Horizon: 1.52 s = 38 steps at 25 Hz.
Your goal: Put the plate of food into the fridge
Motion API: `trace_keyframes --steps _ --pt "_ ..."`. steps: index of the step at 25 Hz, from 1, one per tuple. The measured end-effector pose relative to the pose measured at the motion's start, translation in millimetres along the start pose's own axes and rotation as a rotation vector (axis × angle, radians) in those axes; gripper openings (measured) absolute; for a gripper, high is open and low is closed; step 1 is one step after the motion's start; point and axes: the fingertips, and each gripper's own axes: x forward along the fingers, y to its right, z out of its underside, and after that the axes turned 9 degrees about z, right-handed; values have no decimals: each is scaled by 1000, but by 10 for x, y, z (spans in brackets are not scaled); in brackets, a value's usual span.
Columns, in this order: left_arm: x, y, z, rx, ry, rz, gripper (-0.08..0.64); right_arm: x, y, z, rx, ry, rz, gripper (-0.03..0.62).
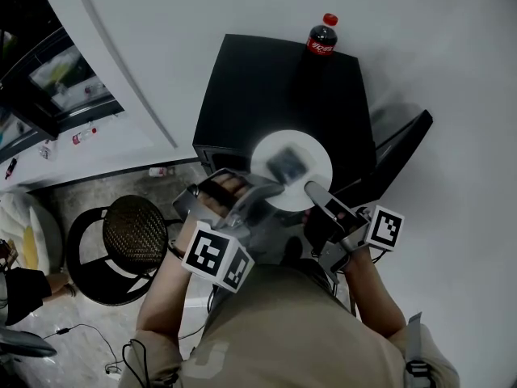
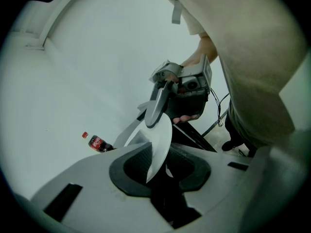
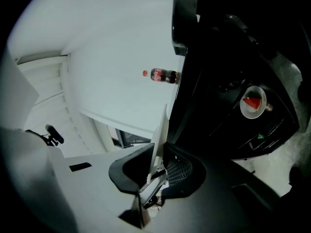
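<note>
Plate [image 1: 313,146] of food [image 1: 284,166] hangs level above the black fridge [image 1: 250,95], left claw [image 1: 265,189] and right claw [image 1: 312,191] each clamped on opposite rims, likely to keep it steady.

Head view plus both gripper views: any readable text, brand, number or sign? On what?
No text can be read in any view.
Red label on the cola bottle: white lettering, too small and blurred to read.
Black-and-white squares on the marker cubes: patterns only, no letters or numbers.
</note>
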Motion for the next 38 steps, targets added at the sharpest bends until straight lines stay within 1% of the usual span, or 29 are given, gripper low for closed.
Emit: trace_keyframes --steps 9,12,18,25,30,38 --pt "-142 151 -22 0 16 -9 87 -47 -14 203 79 10 -6 55" --pt "-190 206 -17 -1 20 -8 87 -59 -12 280 76 13 4 55" --pt "-234 369 -7 -27 51 1 91 -111 19 430 83 25 29 52" --pt "-219 431 -102 -25 74 6 92 -234 41 458 112 46 33 51" --pt "-164 496 -168 -35 58 22 92 -324 101 466 142 42 23 51" --pt "-123 658 -326 -58 5 33 95 -514 192 534 163 1 8 51"
